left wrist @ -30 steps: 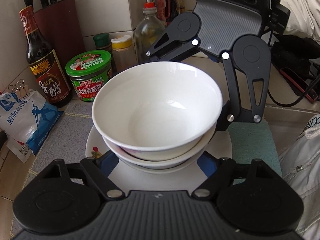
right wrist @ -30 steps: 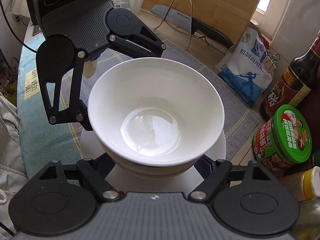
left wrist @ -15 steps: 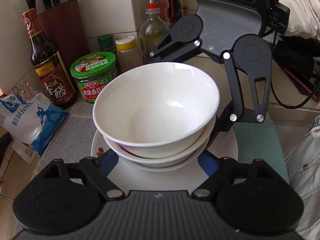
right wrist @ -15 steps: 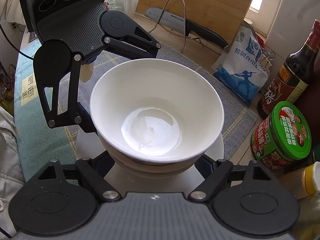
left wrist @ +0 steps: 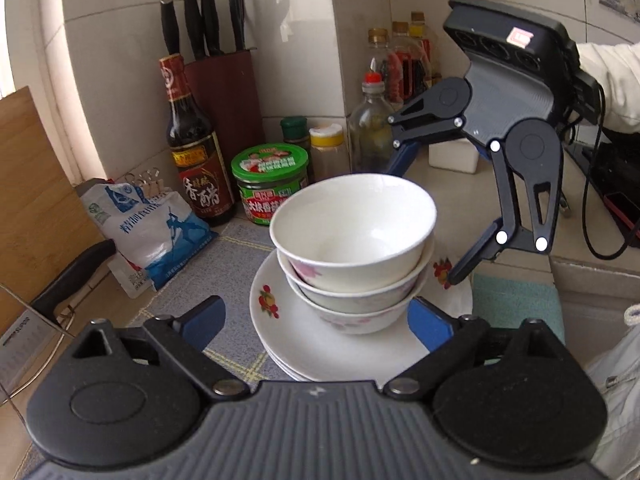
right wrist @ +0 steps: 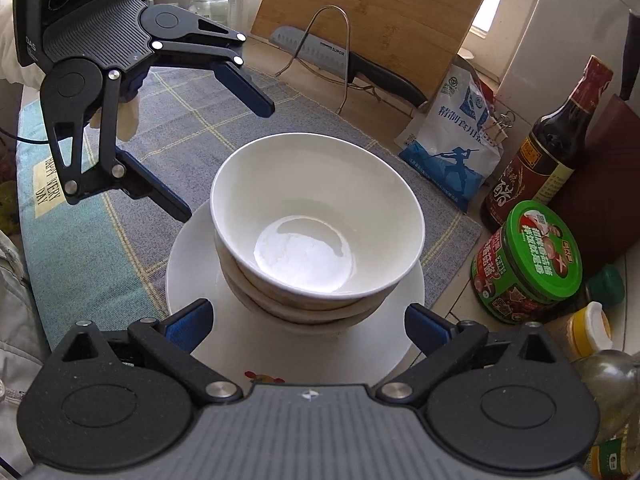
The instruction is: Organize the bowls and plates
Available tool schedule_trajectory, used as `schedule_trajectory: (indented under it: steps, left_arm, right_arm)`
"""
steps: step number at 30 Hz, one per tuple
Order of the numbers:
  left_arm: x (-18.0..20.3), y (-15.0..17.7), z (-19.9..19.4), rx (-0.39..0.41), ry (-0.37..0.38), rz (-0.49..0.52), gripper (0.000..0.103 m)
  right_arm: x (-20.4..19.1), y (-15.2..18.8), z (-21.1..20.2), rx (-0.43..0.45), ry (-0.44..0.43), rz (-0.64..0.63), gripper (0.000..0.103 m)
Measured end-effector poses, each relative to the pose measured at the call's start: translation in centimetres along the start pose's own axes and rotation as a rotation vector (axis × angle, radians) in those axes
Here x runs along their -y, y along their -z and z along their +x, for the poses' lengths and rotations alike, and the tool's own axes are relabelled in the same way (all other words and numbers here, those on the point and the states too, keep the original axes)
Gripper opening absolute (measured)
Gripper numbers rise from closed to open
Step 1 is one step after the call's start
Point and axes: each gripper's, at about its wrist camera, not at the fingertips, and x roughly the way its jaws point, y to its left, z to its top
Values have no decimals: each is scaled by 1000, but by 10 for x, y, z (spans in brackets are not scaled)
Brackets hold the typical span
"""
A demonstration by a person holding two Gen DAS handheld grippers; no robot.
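White bowls point(left wrist: 352, 240) are being stacked on flowered plates point(left wrist: 320, 344).
Both grippers' jaws have just been opening, standing apart, nothing being gripped.

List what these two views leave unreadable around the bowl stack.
- Plate count: the plates are covered by the bowls in both views; only edges show in the left view.
- Lower bowls' insides: hidden by the top bowl.
- Knife blade: partly behind the rack, right view.

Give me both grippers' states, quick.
Left gripper: open, just widened, off the stacked bowls.
Right gripper: open, just widened, holding nothing.
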Motion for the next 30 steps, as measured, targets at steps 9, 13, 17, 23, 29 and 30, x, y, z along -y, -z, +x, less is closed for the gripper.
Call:
schedule_trajectory:
  steps: [9, 13, 17, 23, 29, 30]
  left_arm:
    - [0, 13, -50, 162, -89, -161, 102]
    - [8, 25, -56, 108, -119, -230, 103]
    - [22, 25, -68, 69, -212, -275, 102]
    - [31, 18, -86, -23, -287, -347, 102]
    - [38, 9, -104, -52, -336, -356, 102]
    - [39, 8, -105, -56, -340, -356, 102]
  right_arm:
    - [-52, -13, -46, 58, 300, 206, 103]
    - [-78, -9, -53, 104, 384, 430, 103]
    - [-105, -2, -52, 142, 443, 661, 103]
    - [-132, -1, -57, 116, 592, 927, 103]
    - [-157, -6, -68, 106, 689, 968, 103]
    - [-160, -7, -70, 109, 694, 970, 103]
